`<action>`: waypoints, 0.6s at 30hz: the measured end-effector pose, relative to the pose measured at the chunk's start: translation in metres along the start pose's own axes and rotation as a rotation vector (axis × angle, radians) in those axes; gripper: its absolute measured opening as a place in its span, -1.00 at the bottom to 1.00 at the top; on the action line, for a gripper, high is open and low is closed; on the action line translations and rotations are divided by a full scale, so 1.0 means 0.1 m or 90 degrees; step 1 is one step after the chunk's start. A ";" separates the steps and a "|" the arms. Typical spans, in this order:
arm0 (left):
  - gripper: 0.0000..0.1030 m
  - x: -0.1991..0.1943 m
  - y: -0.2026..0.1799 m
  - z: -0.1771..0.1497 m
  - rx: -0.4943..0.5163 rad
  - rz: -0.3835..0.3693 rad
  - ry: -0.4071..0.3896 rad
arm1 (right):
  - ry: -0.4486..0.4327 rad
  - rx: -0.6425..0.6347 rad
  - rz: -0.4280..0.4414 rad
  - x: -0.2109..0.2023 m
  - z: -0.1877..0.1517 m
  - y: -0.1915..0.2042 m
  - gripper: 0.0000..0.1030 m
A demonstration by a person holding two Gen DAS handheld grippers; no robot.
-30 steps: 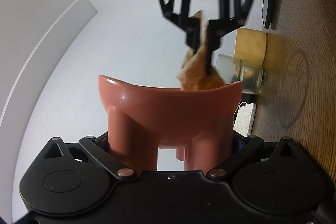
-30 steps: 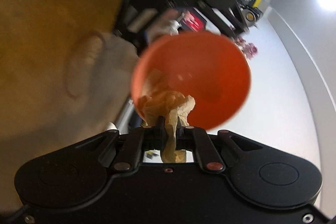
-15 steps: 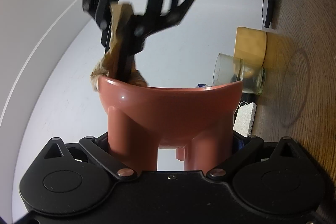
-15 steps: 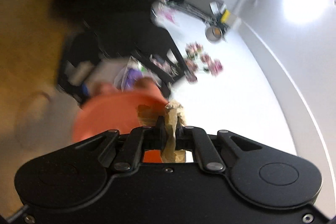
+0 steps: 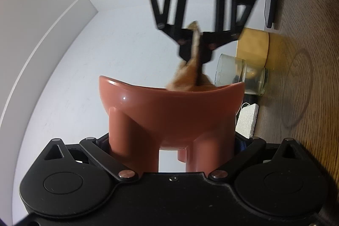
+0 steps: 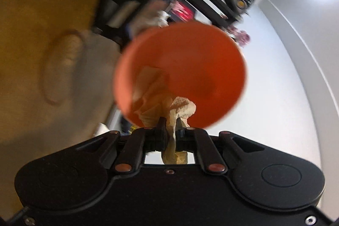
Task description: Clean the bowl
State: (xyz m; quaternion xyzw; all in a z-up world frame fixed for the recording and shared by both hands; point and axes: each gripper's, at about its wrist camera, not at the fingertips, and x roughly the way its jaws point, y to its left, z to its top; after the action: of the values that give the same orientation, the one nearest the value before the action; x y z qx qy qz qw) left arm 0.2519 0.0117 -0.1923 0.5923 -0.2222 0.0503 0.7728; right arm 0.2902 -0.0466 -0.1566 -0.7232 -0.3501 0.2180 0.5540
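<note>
Terracotta-red and glossy, the bowl [image 5: 171, 105] sits right in front of your left hand-held gripper [image 5: 171, 147], whose two fingers are clamped from outside against its stubby legs, so it's held up off the wooden counter [image 5: 313, 39] and tipped on its side. From your right wrist camera you're looking straight into its open mouth [image 6: 180, 75]. Your right hand-held gripper [image 6: 170, 130] is squeezed tight on a crumpled, tan paper towel [image 6: 156, 96], a tail of it poking back between the jaws, and the bunched front end is pressed inside the bowl, low and toward the left of the rim in that view. From the left wrist camera you see that same gripper [image 5: 196, 54] reaching down from above, the towel [image 5: 188, 77] dipping behind the far rim. Beside the bowl on the counter: a clear glass jar [image 5: 243, 75], a round wooden lid [image 5: 253, 47] behind it, and a small white sponge [image 5: 246, 120].
</note>
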 end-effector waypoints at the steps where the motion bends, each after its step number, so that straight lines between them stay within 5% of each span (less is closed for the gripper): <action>1: 0.89 0.00 0.00 0.00 0.000 0.000 0.000 | -0.005 0.001 0.005 -0.03 0.03 0.02 -0.85; 10: 0.89 -0.01 0.01 0.00 0.000 0.000 0.000 | -0.056 0.024 0.024 -0.38 0.42 -0.02 -0.85; 18: 0.89 -0.02 0.01 0.00 -0.001 -0.001 -0.001 | -0.026 0.056 -0.006 -0.43 0.46 -0.05 -0.85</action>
State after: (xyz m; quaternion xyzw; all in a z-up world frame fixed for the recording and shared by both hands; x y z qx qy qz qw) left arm 0.2499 0.0120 -0.1917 0.5921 -0.2226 0.0494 0.7729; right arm 0.2280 -0.0479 -0.1682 -0.6919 -0.3554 0.2453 0.5787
